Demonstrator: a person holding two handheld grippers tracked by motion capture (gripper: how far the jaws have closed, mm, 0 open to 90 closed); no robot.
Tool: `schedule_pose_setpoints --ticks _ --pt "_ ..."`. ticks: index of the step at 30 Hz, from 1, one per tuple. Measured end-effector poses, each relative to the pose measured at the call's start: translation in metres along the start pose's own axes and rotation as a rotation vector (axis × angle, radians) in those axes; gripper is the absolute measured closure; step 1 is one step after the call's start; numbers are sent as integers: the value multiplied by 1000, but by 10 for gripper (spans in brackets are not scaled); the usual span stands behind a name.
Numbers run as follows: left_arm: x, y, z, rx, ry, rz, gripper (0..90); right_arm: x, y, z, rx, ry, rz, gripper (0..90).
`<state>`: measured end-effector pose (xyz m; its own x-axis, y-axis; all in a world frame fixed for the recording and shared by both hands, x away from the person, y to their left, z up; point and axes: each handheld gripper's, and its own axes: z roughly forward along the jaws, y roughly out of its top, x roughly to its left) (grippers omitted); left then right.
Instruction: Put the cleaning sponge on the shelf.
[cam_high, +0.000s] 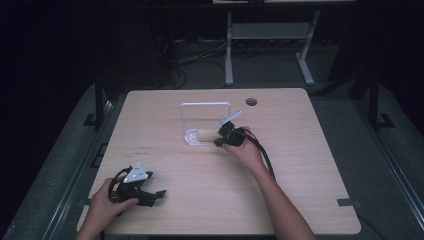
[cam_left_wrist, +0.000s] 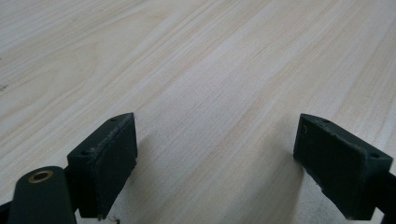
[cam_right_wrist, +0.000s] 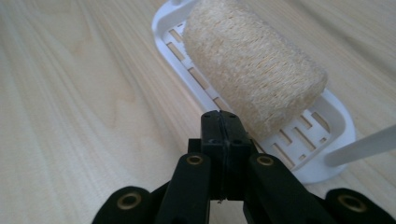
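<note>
The right gripper (cam_right_wrist: 223, 122) has its jaws pressed together on nothing, tips at the near end of the loofah roll (cam_right_wrist: 252, 65), which lies in a white slotted tray (cam_right_wrist: 327, 135) mid-worktop (cam_high: 310, 165). The left gripper (cam_left_wrist: 215, 154), jaws wide, rests at the near left. No writing is legible.

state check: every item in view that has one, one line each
loofah sponge: lying on its side in the tray, not gripped
white slotted tray: flat on the table, its wire handle upright
right gripper: fingers shut, empty, tip right at the sponge's end; contact unclear
left gripper: fingers wide open, empty, low over bare table
table: light wood, round cable hole at the far edge
</note>
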<state>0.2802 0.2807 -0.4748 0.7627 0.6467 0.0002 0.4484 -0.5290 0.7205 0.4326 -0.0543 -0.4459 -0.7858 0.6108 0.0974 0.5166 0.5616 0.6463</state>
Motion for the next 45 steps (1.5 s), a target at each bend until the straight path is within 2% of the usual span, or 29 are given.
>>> schedule_pose_setpoints --ticks 6,12,23,30,38,45 --pt "0 0 0 -1 0 -1 130 5 -6 -10 -14 1 -19 816" --pt "0 0 0 0 0 0 131 7 -15 -23 -33 -20 -33 688" --pt "0 0 0 -1 0 -1 131 11 -33 -44 -68 -56 -16 437" --pt "0 0 0 -1 0 -1 130 12 -51 -58 -94 -86 -8 293" --pt "0 0 0 0 0 1 130 15 -75 -78 -135 -108 9 190" --pt "0 0 0 0 0 2 131 18 -96 -94 -162 -125 28 169"
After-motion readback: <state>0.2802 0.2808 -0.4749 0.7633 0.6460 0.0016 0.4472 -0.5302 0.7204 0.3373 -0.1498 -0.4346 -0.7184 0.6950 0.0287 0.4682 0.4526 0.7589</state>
